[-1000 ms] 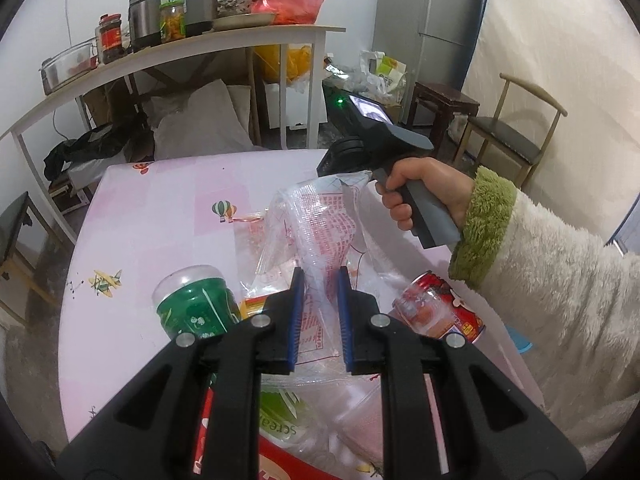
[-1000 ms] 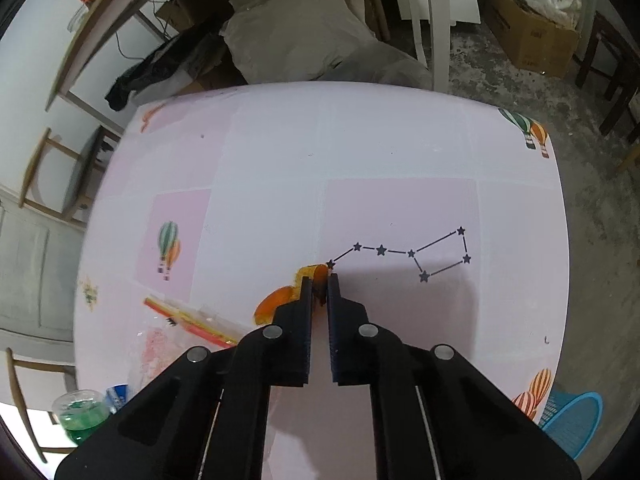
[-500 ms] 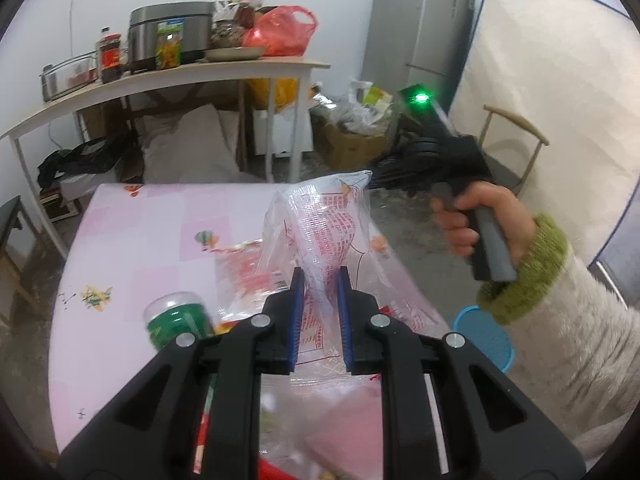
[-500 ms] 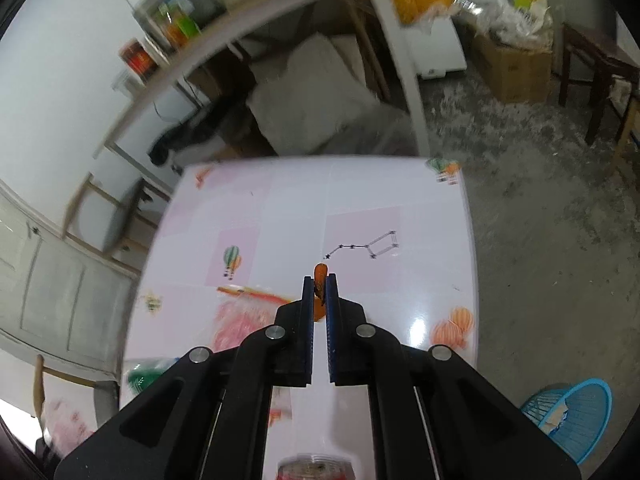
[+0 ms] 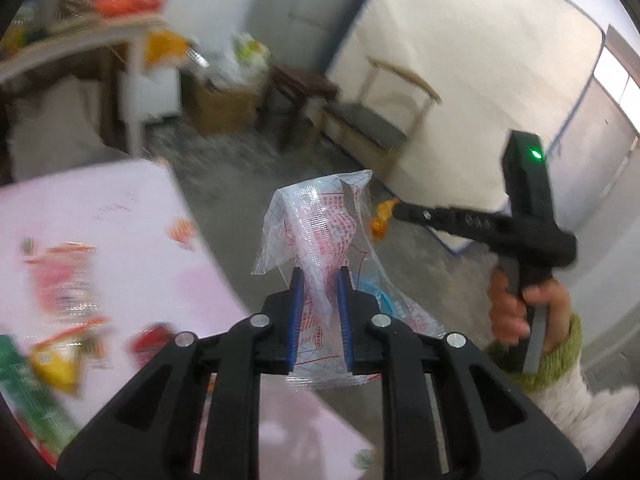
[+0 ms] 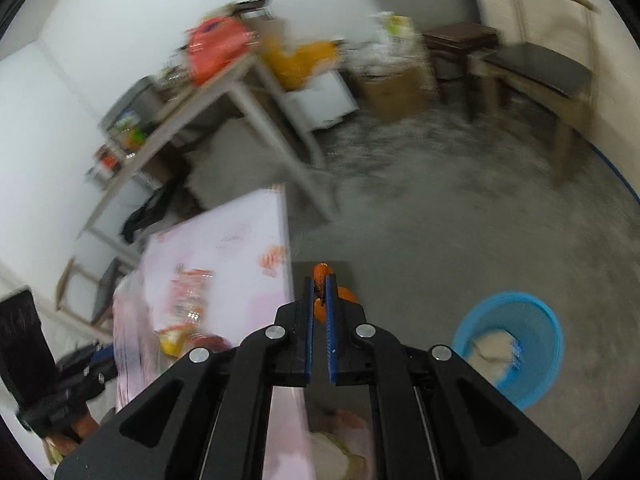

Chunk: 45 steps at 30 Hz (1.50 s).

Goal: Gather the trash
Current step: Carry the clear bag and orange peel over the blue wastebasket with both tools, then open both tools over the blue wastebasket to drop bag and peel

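Observation:
My left gripper (image 5: 319, 276) is shut on a clear plastic bag with red print (image 5: 316, 216), held in the air past the edge of the pink table (image 5: 100, 208). The right gripper (image 6: 320, 286), seen in the left wrist view as the right gripper (image 5: 394, 210) in a person's hand (image 5: 516, 308), is shut on a small orange peel (image 6: 321, 270) over the grey floor. The orange peel (image 5: 382, 220) hangs beside the bag's top. A blue basket (image 6: 510, 344) with a pale wrapper inside stands on the floor to the lower right.
More wrappers (image 5: 56, 352) and a red can (image 5: 154, 340) lie blurred on the pink table. A long side table (image 6: 224, 92) loaded with bags, a cardboard box (image 6: 394, 88), a dark stool (image 6: 460, 48) and a wooden chair (image 5: 380, 120) stand around the floor.
Both grippers have swung right, off the table and out over the floor, each carrying its piece. The right one rose, and the blue basket has come into its view.

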Motion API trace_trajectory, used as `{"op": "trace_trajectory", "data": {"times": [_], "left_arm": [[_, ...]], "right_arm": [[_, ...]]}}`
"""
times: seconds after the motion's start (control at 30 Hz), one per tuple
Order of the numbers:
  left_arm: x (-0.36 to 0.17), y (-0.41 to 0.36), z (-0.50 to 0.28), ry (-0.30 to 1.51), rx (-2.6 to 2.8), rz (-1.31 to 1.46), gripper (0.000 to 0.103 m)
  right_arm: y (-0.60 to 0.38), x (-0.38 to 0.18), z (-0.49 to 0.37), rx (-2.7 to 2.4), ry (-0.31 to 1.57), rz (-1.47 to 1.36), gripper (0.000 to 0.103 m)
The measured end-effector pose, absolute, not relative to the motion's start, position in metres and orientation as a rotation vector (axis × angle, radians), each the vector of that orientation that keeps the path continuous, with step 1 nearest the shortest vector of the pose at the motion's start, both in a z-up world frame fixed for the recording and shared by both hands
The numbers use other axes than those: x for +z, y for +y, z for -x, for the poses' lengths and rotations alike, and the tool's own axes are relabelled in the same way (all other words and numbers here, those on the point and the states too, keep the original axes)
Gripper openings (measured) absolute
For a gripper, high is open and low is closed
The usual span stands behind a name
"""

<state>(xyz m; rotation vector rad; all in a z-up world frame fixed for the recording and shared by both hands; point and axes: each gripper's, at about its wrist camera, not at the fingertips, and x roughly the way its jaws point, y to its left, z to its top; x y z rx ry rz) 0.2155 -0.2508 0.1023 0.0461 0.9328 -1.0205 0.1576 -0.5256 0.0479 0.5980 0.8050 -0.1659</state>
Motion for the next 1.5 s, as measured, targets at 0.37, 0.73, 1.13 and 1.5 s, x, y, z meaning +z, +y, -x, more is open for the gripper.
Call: {"op": "trace_trajectory", "data": {"times": [0.37, 0.73, 1.13, 1.5], "left_arm": [[-0.028, -0.451, -0.176, 1.31, -1.107, -0.323, 0.019], [-0.109, -0.54, -0.173, 1.473, -1.047, -0.3, 0.059], [-0.095, -0.523, -0.178, 1.47, -1.082, -0.17, 0.066], [-0.011, -0.447, -0.174, 1.274, -1.141, -0.117, 0.067]], "right_arm": [[-0.619, -0.079, -0.053, -0.473, 0.939, -0.82, 0.006], [-0.687, -0.172, -0.054, -0.554, 0.979, -0.972, 0.008], [-0.688, -0.185, -0.034, -0.573, 0.964, -0.995, 0.017], [-0.643, -0.13, -0.031, -0.445, 0.922, -0.93, 0.053]]}}
